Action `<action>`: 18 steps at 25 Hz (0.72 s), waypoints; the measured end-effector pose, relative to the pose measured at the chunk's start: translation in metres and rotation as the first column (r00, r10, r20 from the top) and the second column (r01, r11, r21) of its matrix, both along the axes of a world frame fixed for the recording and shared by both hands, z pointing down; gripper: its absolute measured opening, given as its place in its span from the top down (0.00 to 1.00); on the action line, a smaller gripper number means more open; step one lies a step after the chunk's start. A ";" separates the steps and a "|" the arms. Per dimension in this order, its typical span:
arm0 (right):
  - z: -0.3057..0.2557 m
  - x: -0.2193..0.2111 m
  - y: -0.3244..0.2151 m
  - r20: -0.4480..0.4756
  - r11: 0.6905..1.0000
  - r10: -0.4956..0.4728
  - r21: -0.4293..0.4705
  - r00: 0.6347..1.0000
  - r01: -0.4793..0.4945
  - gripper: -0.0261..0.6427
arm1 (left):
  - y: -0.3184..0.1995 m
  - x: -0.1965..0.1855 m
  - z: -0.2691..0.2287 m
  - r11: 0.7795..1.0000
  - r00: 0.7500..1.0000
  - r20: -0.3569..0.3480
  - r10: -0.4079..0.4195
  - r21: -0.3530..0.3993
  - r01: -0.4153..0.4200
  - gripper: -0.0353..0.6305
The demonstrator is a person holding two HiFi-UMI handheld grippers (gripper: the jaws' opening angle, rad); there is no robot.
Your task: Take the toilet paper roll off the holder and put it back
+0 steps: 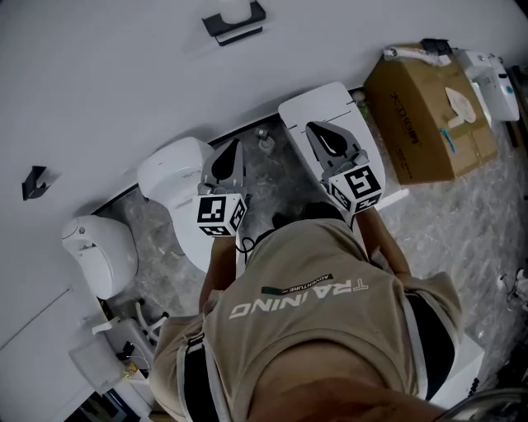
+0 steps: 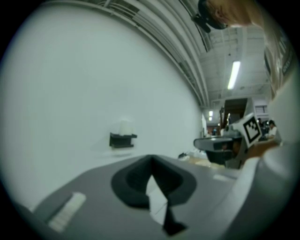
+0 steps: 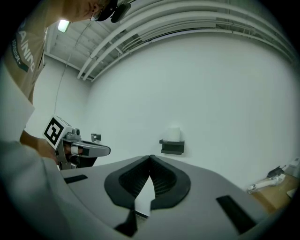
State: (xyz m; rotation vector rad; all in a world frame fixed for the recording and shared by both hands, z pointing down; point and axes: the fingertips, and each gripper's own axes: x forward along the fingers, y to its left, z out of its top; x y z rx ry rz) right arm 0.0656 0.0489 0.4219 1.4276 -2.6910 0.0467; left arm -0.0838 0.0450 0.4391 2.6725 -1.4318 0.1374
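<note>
A black wall holder (image 1: 235,22) hangs high on the white wall. A white toilet paper roll (image 3: 174,133) stands on top of the holder (image 3: 171,147). The left gripper view shows the same roll (image 2: 123,127) on the holder (image 2: 122,139). My left gripper (image 1: 232,150) and right gripper (image 1: 318,130) are held side by side at chest height, well short of the wall. Both point toward the holder. Each has its jaws shut tip to tip with nothing between them, as the left gripper (image 2: 151,160) and right gripper (image 3: 150,157) show in their own views.
Below the grippers, white toilets (image 1: 172,169) (image 1: 97,251) and a white tank (image 1: 323,103) stand along the wall on a grey marbled floor. A cardboard box (image 1: 425,115) sits at the right. A small black hook (image 1: 35,181) is on the wall at left.
</note>
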 end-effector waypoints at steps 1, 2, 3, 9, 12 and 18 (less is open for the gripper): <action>0.002 0.001 -0.001 -0.003 1.000 0.015 -0.005 1.000 -0.015 0.94 | -0.003 -0.002 0.003 1.000 1.000 -0.001 0.005 -0.005 -0.005 0.94; 0.003 0.003 -0.002 -0.005 1.000 0.029 -0.010 1.000 -0.029 0.94 | -0.006 -0.005 0.005 1.000 1.000 -0.007 0.009 -0.011 -0.009 0.94; 0.004 0.004 -0.002 -0.008 0.999 0.043 -0.015 0.999 -0.043 0.94 | -0.008 -0.007 0.006 1.000 1.000 -0.017 0.012 -0.017 -0.013 0.94; 0.005 -0.001 -0.016 0.012 0.996 0.086 -0.022 0.996 -0.085 0.94 | -0.023 -0.015 0.009 0.998 0.997 -0.075 0.021 -0.058 -0.026 0.94; 0.000 -0.008 -0.035 0.018 0.998 0.064 -0.010 0.998 -0.064 0.94 | -0.034 -0.015 0.014 0.998 0.999 -0.040 0.003 -0.065 -0.005 0.94; -0.016 -0.005 -0.075 0.045 0.998 0.027 0.064 0.999 -0.030 0.94 | -0.061 -0.017 0.010 0.995 0.998 -0.040 -0.053 -0.086 0.050 0.94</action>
